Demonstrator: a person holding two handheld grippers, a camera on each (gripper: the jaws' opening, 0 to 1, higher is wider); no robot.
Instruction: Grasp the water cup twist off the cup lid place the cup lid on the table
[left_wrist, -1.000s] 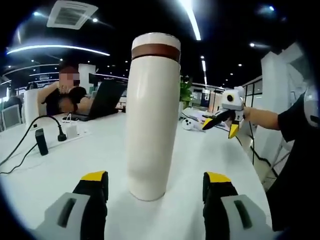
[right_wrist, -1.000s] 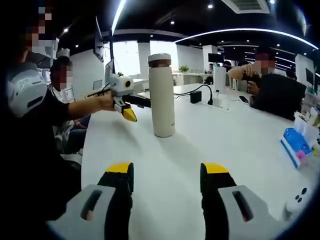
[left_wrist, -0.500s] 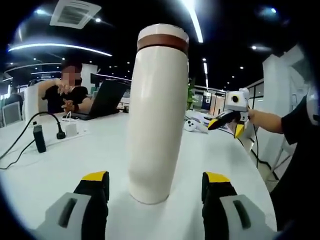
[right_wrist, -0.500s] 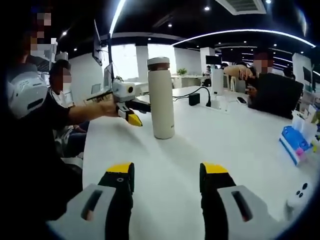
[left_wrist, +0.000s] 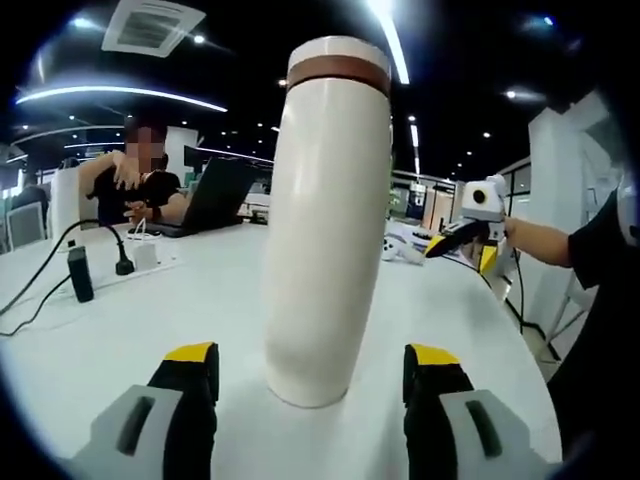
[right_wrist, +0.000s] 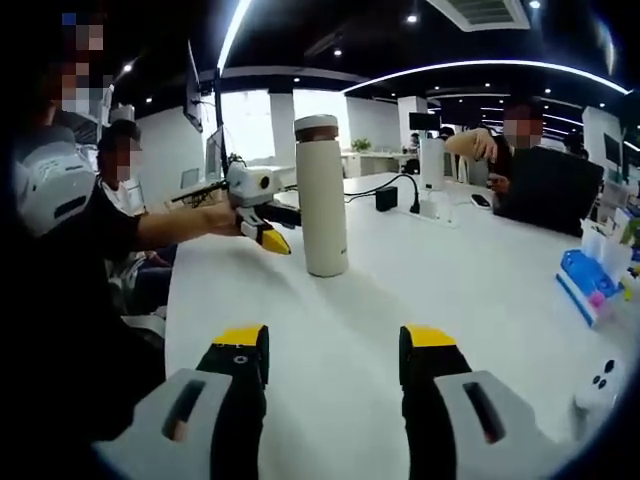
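Open laptop (left_wrist: 215, 195), power strip (left_wrist: 135, 262) with cable on white table (right_wrist: 480, 270); blue tissue pack (right_wrist: 587, 280).

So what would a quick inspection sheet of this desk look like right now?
Surface: white table, mostly bare.
Job's things: tall cream water cup upright, brown-banded cup lid on.
Clutter: white controller, blue packet, both at the table's edge.
Grippers: left tongs open, straddling the cup's base without contact; right tongs open, well short of the cup.
Cables: black cable and plug near a black box.
Surroundings: office, people seated, laptop.
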